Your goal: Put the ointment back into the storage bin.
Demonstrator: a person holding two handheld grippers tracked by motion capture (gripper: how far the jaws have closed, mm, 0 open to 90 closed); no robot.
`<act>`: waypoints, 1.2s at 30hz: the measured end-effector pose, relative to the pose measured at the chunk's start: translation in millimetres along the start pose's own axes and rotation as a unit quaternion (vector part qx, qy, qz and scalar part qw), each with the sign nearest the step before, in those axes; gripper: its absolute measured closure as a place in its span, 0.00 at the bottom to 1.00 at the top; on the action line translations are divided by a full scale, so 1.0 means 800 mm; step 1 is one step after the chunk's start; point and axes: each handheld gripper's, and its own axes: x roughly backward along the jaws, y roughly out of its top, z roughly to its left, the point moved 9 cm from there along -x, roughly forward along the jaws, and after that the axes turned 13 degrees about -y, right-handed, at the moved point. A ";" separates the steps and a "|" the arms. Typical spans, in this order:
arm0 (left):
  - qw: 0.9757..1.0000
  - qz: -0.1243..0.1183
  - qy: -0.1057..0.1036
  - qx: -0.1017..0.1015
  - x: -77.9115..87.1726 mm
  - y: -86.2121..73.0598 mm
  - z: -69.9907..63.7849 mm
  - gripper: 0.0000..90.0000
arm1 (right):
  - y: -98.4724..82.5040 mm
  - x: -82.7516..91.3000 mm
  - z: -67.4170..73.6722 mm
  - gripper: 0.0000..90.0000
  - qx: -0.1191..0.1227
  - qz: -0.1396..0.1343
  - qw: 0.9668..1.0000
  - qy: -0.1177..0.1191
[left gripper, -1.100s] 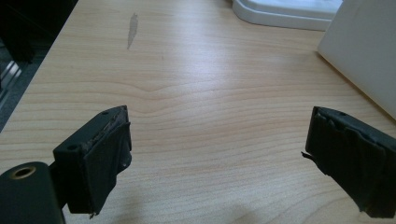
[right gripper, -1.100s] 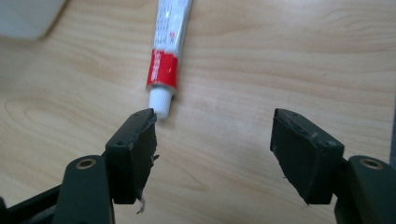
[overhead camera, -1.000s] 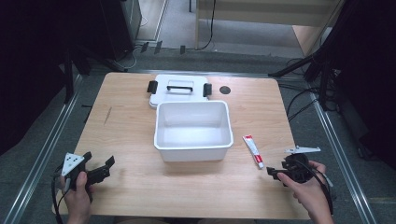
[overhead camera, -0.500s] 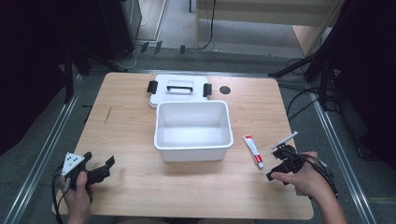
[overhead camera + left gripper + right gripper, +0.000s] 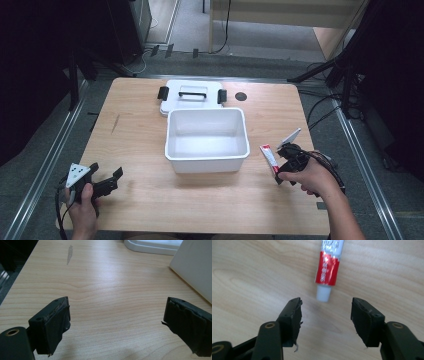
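High view: the right gripper (image 5: 282, 165) was positioned at the near end of the red-and-white tube (image 5: 268, 156), which lay flat on the wooden table (image 5: 150, 210) just right of the open white bin (image 5: 207, 162). The bin's lid (image 5: 192, 95) was placed behind it. The left gripper (image 5: 107, 181) was held near the table's near-left corner, well apart from the tube.

Left gripper view: the jaws were spread wide, with nothing but bare table between them.

Right gripper view: the jaws were partly open and had just been closing, with nothing between them. The tube's white cap (image 5: 323, 293) was seen just ahead of the fingertips (image 5: 293, 308), not yet between them.

Risk: if the jaws were closed from this position, the tube could be missed or pinched at the cap alone, allowing it to pivot or slip; an advance while this narrow could push it along the table.
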 end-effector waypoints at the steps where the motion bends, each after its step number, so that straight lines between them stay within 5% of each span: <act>1: 1.000 0.000 0.000 0.000 0.000 0.000 0.000 0.09 | 0.000 0.000 0.000 0.49 0.000 0.000 1.000 0.000; 11: 1.000 0.000 0.000 0.000 0.000 0.000 0.000 0.09 | 0.029 -0.006 0.005 0.60 -0.034 -0.007 0.999 0.002; 16: 1.000 0.000 -0.001 0.001 0.000 0.000 0.000 0.09 | 0.040 -0.014 0.005 0.64 -0.029 0.000 0.999 -0.021; 36: 1.000 0.001 -0.001 0.001 0.000 0.000 0.000 0.09 | 0.057 -0.027 0.009 0.76 -0.033 0.015 0.999 -0.039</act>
